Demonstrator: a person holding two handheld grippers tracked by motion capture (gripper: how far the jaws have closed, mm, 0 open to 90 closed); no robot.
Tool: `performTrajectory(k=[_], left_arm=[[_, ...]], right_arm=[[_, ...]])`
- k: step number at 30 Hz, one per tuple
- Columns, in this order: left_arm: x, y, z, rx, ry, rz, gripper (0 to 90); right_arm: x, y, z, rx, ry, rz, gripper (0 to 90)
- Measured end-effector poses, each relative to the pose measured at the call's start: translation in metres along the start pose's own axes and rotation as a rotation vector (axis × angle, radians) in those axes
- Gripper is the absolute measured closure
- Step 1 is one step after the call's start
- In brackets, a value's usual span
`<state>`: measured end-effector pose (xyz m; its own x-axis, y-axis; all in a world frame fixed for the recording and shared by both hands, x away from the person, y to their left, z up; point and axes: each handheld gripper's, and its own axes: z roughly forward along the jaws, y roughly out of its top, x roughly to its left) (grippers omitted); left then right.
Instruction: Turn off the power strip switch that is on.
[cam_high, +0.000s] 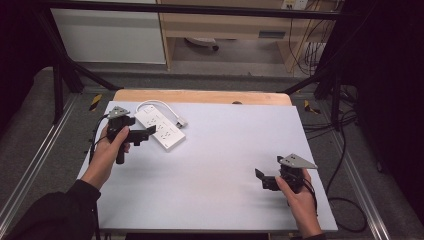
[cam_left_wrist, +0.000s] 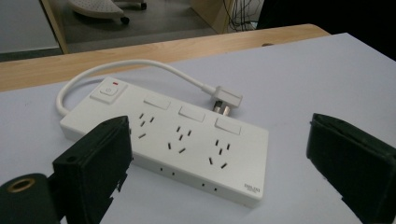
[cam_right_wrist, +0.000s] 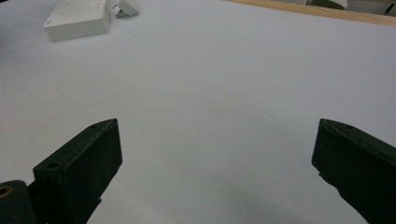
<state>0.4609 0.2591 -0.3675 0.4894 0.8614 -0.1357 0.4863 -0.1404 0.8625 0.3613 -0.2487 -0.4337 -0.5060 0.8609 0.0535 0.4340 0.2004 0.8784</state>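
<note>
The power strip (cam_high: 160, 127) lies far left on the table (cam_high: 225, 150), its plug (cam_high: 182, 121) just beside it.

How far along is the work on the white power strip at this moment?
Nothing looks done yet: the power strip lies flat on the white table, its short cable looped round and the plug lying loose beside it. In hand: the left gripper is at the strip's near end, jaws open, not gripping. The right gripper waits open, far off. Any grasp and handling is still left.
</note>
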Motion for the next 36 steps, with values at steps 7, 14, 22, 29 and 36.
performTrajectory(k=[7, 14, 22, 29, 36], left_arm=[[-0.002, -0.009, -0.016, 0.0, 0.002, -0.003, 7.1], [-0.009, -0.015, -0.039, -0.007, 0.009, 0.002, 7.1], [-0.014, -0.026, -0.057, -0.008, -0.005, -0.002, 7.2], [-0.015, -0.042, -0.065, -0.003, -0.017, -0.007, 7.3], [-0.019, -0.06, -0.074, -0.002, -0.028, 0.002, 7.5]], right_arm=[[0.0, 0.0, 0.0, 0.002, -0.001, 0.001, 2.1], [0.0, 0.0, 0.0, 0.005, -0.001, -0.002, 2.1], [0.001, 0.0, 0.0, 0.008, -0.001, -0.002, 2.1], [0.0, 0.0, 0.0, 0.01, -0.002, 0.002, 2.1], [0.0, -0.001, 0.0, 0.009, -0.003, 0.002, 2.1]])
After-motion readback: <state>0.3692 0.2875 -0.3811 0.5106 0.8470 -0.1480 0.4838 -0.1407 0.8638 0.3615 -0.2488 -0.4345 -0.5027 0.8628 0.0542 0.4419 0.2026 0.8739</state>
